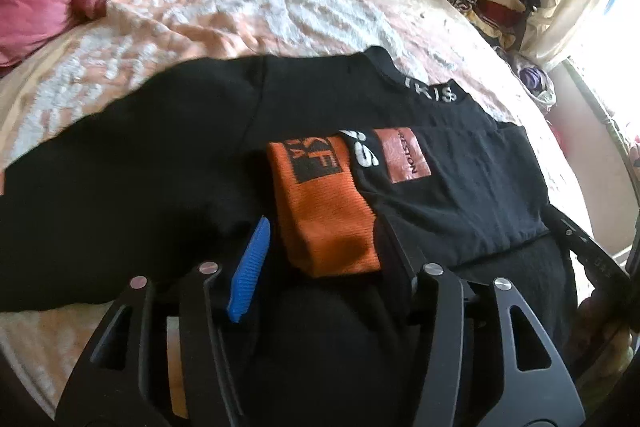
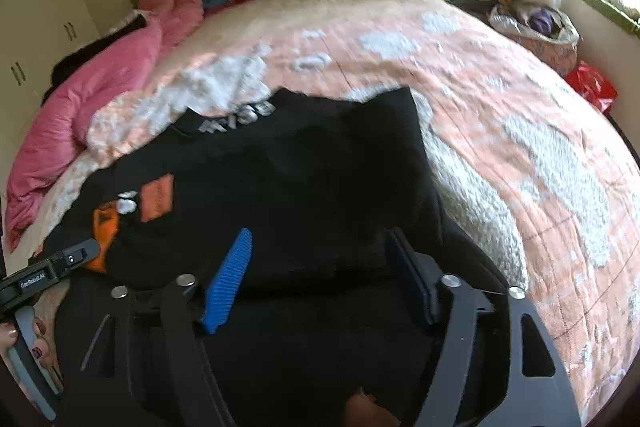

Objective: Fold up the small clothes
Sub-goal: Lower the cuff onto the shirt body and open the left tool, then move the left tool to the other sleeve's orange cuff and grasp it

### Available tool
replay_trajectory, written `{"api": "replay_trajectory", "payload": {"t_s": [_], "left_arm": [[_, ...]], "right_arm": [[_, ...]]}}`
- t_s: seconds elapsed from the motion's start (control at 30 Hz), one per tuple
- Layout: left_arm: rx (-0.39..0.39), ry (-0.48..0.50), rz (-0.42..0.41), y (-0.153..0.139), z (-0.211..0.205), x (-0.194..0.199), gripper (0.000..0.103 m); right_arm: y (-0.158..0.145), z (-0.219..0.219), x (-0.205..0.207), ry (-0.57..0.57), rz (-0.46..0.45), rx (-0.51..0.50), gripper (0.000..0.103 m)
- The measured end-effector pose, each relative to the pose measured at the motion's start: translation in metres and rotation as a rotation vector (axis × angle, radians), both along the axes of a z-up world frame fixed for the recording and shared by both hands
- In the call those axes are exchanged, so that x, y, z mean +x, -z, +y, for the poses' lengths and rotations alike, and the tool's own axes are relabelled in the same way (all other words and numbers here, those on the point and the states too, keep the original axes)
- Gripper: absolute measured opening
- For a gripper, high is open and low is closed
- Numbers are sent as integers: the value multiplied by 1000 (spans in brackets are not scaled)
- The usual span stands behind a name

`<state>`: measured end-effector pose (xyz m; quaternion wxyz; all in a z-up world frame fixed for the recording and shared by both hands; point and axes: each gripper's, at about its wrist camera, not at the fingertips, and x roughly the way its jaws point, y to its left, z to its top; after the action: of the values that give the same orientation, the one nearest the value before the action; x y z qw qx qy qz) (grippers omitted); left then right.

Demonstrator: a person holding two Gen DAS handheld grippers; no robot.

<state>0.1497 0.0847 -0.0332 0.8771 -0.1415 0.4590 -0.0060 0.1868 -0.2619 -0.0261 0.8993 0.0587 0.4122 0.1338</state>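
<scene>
A black garment (image 2: 288, 187) lies spread on the bed (image 2: 520, 131). The right gripper (image 2: 316, 267) sits over its near edge, fingers apart. The left gripper (image 2: 60, 263) enters at near left beside an orange patch (image 2: 157, 203).

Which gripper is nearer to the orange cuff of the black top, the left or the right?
Left. The orange cuff lies between the left gripper's fingers; the right gripper is over the black top, apart from the cuff.
</scene>
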Motion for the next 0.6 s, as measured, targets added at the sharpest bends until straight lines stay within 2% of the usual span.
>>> {"api": "replay_trajectory", "payload": {"t_s": [0.03, 0.13, 0.2, 0.23, 0.3, 0.6], "left_arm": [[8, -10, -3, -4, 3, -3, 54], [-1, -31, -21, -13, 9, -12, 66], [12, -55, -37, -18, 13, -18, 81], [12, -60, -45, -20, 15, -21, 82], [13, -76, -57, -23, 20, -26, 93], [46, -132, -93, -34, 41, -48, 93]], "right_arm": [[-3, 1, -2, -4, -9, 3, 83], [-16, 9, -10, -20, -48, -2, 90], [-23, 15, -16, -27, -72, -9, 94], [-26, 17, -19, -31, -83, -11, 95], [-30, 21, -24, -38, -93, -11, 96], [-45, 42, -41, -67, -120, -7, 97]]}}
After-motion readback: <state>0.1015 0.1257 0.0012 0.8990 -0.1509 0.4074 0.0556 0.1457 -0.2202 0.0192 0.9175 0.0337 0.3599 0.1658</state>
